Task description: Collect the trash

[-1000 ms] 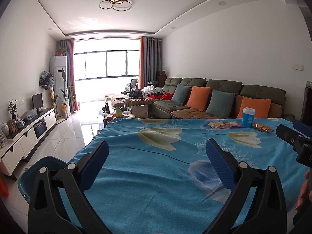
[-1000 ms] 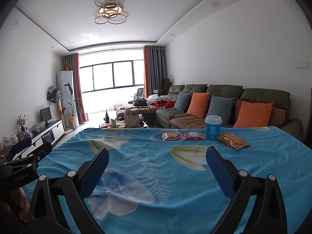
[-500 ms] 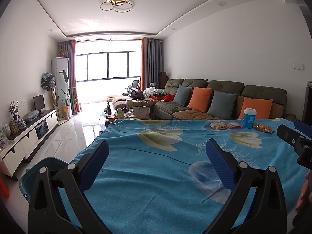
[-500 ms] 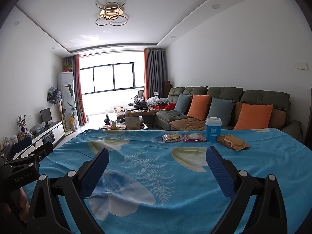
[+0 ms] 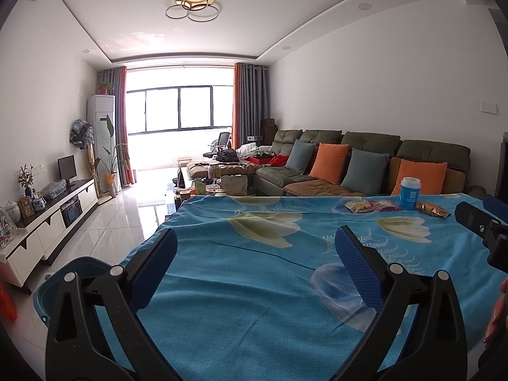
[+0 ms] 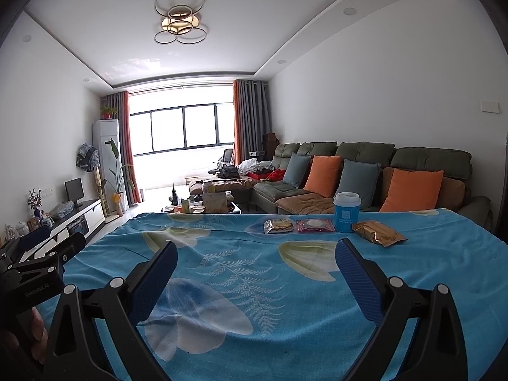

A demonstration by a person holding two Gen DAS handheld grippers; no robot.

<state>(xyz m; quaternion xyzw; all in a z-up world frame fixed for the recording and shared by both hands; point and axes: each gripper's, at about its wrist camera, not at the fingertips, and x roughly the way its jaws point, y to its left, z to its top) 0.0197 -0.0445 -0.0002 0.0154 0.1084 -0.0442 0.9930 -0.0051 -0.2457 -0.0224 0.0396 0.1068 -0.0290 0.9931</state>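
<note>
1. Over the last second almost nothing has changed: both views tilt up only slightly, so the ceiling lamp sits a little lower in each picture, and the table with its blue flowered cloth fills the same part of each.
2. The left gripper hangs over the near edge of the table towards its left corner, jaws wide and holding nothing.
3. The right gripper hangs over the near edge further right, jaws just as wide and also empty.
4. The trash lies in a row along the far edge, towards the right corner: a yellow snack packet, a pink packet, a blue paper cup standing upright, and a gold wrapper just right of the cup.
5. None of the four has shifted, and all are well apart from both grippers.
6. A teal bin shows on the floor by the near left corner; its inside is hidden.
7. My reading: all four pieces seen on the table are yet to be collected, and the right gripper is nearer to them.
</note>
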